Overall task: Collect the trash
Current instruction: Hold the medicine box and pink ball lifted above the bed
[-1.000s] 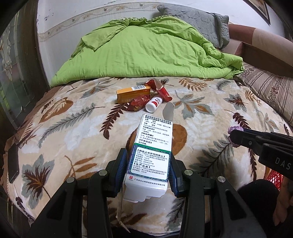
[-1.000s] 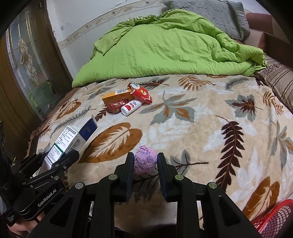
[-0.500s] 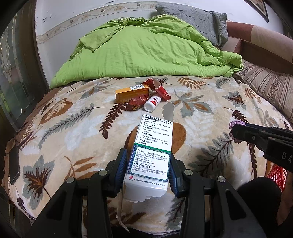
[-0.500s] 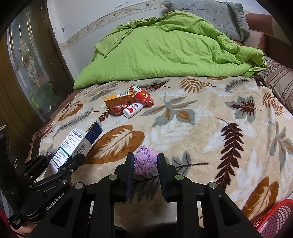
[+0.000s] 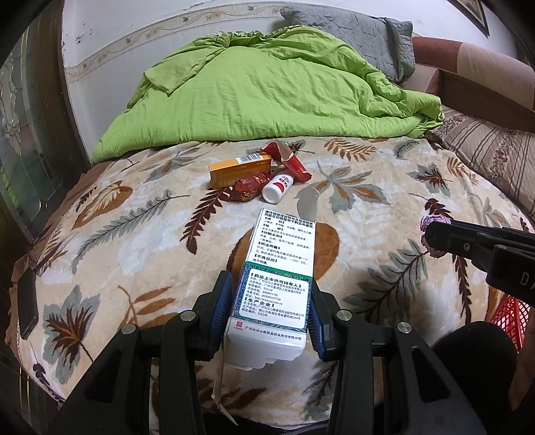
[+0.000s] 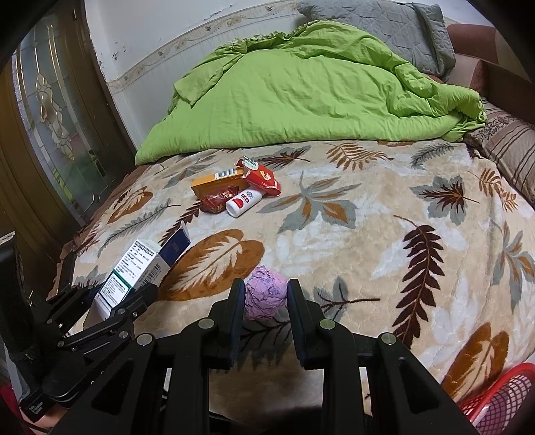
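- The leaf-patterned blanket [image 6: 384,234] is covering the bed and falling away at the near edge, where both grippers are hovering; a wide bare stretch of it is lying open between the grippers and the trash further back.
- The green quilt [image 6: 311,97] is heaping along the far side against the wall, closing off that edge, with a grey pillow [image 6: 378,23] sitting behind it.
- A striped cushion [image 5: 491,157] is bounding the right side of the bed, and a glazed door [image 6: 50,110] is standing past the left edge.
- A red mesh basket [image 6: 501,401] is showing low at the right, beyond the near edge of the bed.
- The left gripper [image 5: 271,301] is clamping its jaws on a white and green medicine box [image 5: 281,267], whose open flap is pointing away toward the pile.
- The right gripper [image 6: 264,297] is pinching a crumpled pink paper ball [image 6: 265,296] between its jaws, just over the blanket.
- Mid-bed, well apart from both grippers, an orange box [image 6: 217,182], a red packet [image 6: 262,179], a dark red wrapper [image 6: 217,200] and a small white bottle [image 6: 242,202] are lying bunched together, touching.
- Compared with a second ago, both grips are staying unchanged and the pile is keeping its arrangement.
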`<state>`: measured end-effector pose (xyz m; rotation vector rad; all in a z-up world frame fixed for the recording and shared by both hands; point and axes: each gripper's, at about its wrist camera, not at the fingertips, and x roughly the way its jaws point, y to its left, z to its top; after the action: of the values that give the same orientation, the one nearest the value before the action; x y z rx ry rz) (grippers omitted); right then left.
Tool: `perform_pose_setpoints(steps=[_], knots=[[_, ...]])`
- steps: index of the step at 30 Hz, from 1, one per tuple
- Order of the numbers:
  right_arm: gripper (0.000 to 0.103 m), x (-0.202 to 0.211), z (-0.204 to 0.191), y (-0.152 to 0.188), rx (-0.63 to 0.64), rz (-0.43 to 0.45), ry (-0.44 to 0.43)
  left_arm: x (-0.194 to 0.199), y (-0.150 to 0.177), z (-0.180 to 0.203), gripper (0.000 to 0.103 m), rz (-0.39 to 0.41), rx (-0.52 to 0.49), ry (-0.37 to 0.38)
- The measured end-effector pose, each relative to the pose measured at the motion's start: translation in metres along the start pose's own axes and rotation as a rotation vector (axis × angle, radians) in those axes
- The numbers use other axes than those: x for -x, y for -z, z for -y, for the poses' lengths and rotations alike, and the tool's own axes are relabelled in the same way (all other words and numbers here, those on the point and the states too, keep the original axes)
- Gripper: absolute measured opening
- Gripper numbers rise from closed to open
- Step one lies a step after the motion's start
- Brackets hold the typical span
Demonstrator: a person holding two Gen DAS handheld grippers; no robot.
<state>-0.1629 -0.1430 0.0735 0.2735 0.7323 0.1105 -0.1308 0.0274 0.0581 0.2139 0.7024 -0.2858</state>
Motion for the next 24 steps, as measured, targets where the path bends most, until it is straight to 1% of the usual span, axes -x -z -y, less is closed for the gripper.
perform_pose_setpoints(steps=[20,24], knots=[[0.027,0.0038,0.0004,0.0000,-0.003,0.007,-0.006,-0.0004,0.0002,0.0048,0.040,-0.002,-0.007,-0.004],[0.027,0.0057,-0.0003,-0.0012,-0.013,0.012,-0.007,0.0000,0.0005,0.0056,0.040,0.000,-0.010,0.008]])
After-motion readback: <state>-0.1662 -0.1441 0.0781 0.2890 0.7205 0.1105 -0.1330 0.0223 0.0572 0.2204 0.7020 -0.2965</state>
